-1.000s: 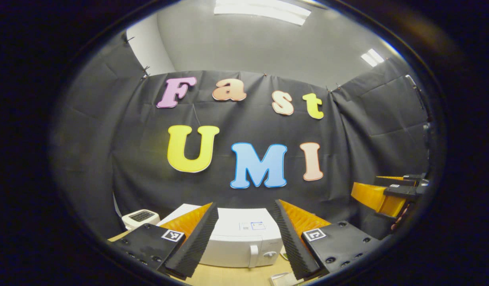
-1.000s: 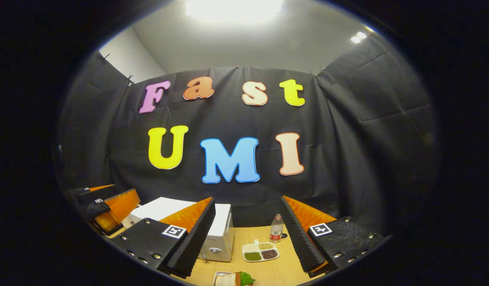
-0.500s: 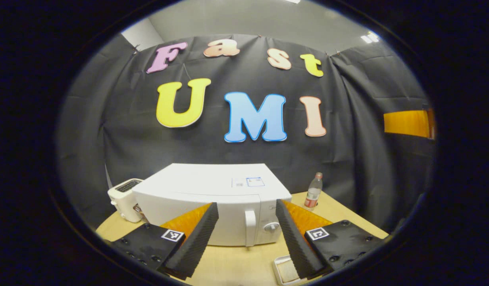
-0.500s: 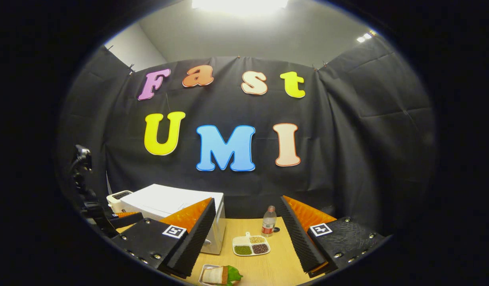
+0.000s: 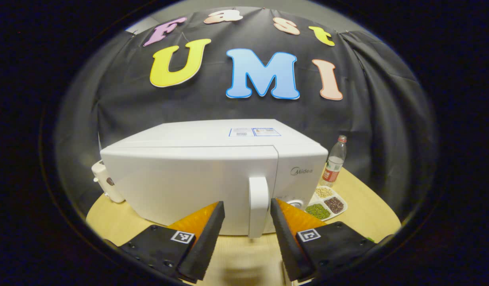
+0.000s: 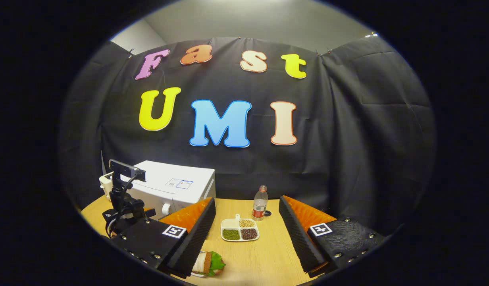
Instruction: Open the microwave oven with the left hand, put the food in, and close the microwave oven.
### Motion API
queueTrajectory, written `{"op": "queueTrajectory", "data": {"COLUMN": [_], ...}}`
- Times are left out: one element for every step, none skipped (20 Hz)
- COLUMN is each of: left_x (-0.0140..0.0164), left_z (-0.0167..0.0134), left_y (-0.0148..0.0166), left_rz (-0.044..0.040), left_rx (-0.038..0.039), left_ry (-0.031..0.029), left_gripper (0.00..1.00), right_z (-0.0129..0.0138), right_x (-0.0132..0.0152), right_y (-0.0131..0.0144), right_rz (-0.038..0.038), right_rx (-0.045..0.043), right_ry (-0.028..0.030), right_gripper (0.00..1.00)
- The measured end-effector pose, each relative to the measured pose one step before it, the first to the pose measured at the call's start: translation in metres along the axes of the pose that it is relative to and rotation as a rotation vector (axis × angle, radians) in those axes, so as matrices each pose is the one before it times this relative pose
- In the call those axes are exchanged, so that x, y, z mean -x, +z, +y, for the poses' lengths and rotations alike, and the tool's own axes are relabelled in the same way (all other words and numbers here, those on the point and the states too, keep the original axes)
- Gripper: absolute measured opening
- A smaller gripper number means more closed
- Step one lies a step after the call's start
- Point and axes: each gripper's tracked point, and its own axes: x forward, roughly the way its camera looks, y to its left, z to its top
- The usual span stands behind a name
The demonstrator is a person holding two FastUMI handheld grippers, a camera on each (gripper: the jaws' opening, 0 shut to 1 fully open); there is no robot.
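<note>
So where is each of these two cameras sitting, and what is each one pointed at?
Left gripper view: rides on the left gripper, facing the closed white microwave up close; its two open fingers flank the door handle.
Right gripper view: rides on the right gripper, looking across the wooden table; its open fingers show, with the sandwich low between them.
Shared: microwave, bottle, divided snack tray, table.

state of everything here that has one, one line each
microwave oven: door shut
door handle: untouched, lined up between the fingers
left gripper: open, empty
right gripper: open, empty
sandwich: lying on the table
bottle: upright, capped
divided dish: filled
</note>
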Motion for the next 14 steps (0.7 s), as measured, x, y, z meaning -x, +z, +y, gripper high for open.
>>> {"op": "queueTrajectory", "data": {"left_x": [-0.00683, -0.00552, -0.00189, 0.00096, 0.00069, -0.00049, 0.00357, -0.00206, 0.00100, 0.00063, -0.00006, 0.00063, 0.00041, 0.00142], "left_z": [-0.00337, -0.00496, -0.00819, 0.00029, 0.00067, 0.00076, -0.00018, 0.00073, -0.00008, 0.00250, -0.00074, -0.00159, -0.00122, -0.00110], "left_y": [-0.00304, -0.00267, -0.00052, -0.00035, 0.00165, -0.00272, 0.00189, -0.00237, 0.00188, 0.00096, -0.00092, -0.00041, 0.00002, 0.00084], "left_rz": [0.01010, 0.00503, 0.00653, -0.00284, 0.00337, 0.00492, 0.00346, -0.00080, -0.00402, 0.00320, 0.00403, 0.00000, 0.00488, 0.00348], "left_rx": [-0.00800, -0.00637, -0.00210, -0.01437, 0.00880, 0.01883, 0.00381, -0.00923, 0.00092, -0.00540, -0.01136, 0.00281, 0.00120, -0.00510], "left_ry": [-0.01363, -0.01550, -0.02094, 0.00981, -0.00144, -0.00441, -0.00015, 0.00219, 0.00454, 0.01243, -0.00115, -0.00840, -0.01539, -0.00774], "left_gripper": [0.74, 0.66, 0.59, 0.47, 0.35, 0.29, 0.26, 0.17, 0.17, 0.13, 0.11, 0.07, 0.07, 0.07], "right_z": [-0.00167, -0.00263, -0.00184, -0.00005, 0.00046, 0.00059, 0.00197, 0.00233, 0.00259, 0.00174, 0.00216, 0.00199, 0.00249, 0.00289], "right_x": [-0.00151, -0.00232, -0.00192, -0.00028, -0.00089, -0.00167, -0.00103, -0.00096, -0.00059, 0.00036, -0.00026, -0.00009, 0.00040, 0.00088], "right_y": [-0.00173, -0.00148, 0.00066, 0.00045, 0.00176, -0.00052, 0.00077, -0.00162, -0.00017, -0.00183, -0.00033, -0.00019, 0.00056, -0.00061], "right_rz": [0.00898, 0.00423, 0.00179, -0.00012, -0.00251, -0.00128, 0.00003, 0.00104, 0.00215, 0.00287, 0.00271, -0.00094, 0.00015, 0.00141], "right_rx": [0.01153, 0.00919, 0.00466, 0.00113, -0.00257, -0.00616, -0.00713, -0.00358, -0.00185, -0.00186, -0.00135, -0.00327, -0.00489, -0.00631], "right_ry": [0.00392, 0.00214, 0.00038, -0.00020, -0.00125, 0.00007, 0.00306, 0.00246, 0.00145, 0.00276, 0.00217, 0.00246, 0.00354, 0.00502], "right_gripper": [0.97, 0.97, 0.97, 0.97, 0.97, 0.97, 0.97, 0.97, 0.97, 0.97, 0.97, 0.97, 0.97, 0.97]}}
